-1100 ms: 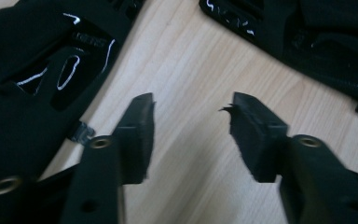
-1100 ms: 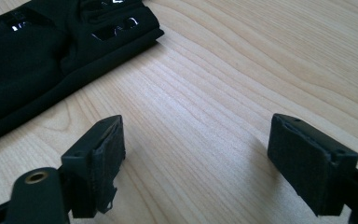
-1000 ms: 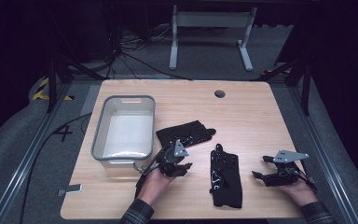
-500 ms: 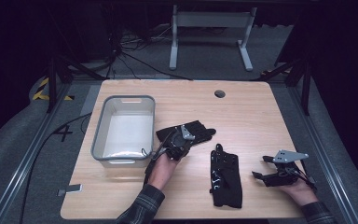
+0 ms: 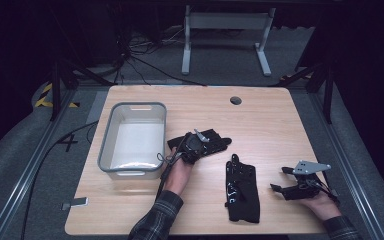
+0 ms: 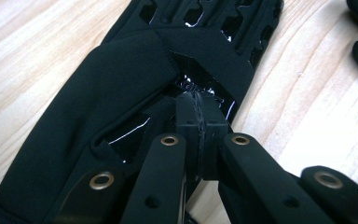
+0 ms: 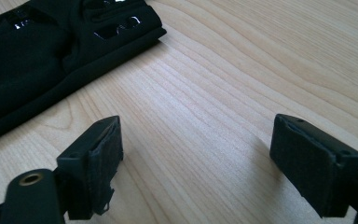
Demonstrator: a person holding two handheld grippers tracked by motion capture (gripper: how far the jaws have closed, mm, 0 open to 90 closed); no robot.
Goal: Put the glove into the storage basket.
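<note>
L gripper (image 5: 196, 146) sits over the far glove (image 5: 202, 143), which lies flat on the wood counter (image 5: 270, 125) just right of the grey bin (image 5: 132, 140), cuff end toward the bin, glove digits pointing right. In the left gripper view its fingers (image 6: 186, 109) are pressed pad to pad w/ no gap visible, tips down on the middle of that glove's back, at the glossy patch beside the cloth flap; they look to have nipped a bit of the fabric there, though how much is caught can't be told. Glove body spreads out to the left of and beyond the tips, cuff at the near-left corner of that view. L jaws have just been closing, w/ the glove under and between them. R gripper (image 5: 281, 181) rests low at the counter's near right edge, held in the person's hand (image 5: 322, 204). Its fingers (image 7: 98, 158) stand wide apart w/ bare wood between them, nothing held. Second glove (image 5: 241, 187) lies lengthwise at centre-near counter, between the two hands, apart from the R fingers; in the right gripper view its edge shows at upper left, well clear of the pads. The 2 gloves lie near each other, not touching.
</note>
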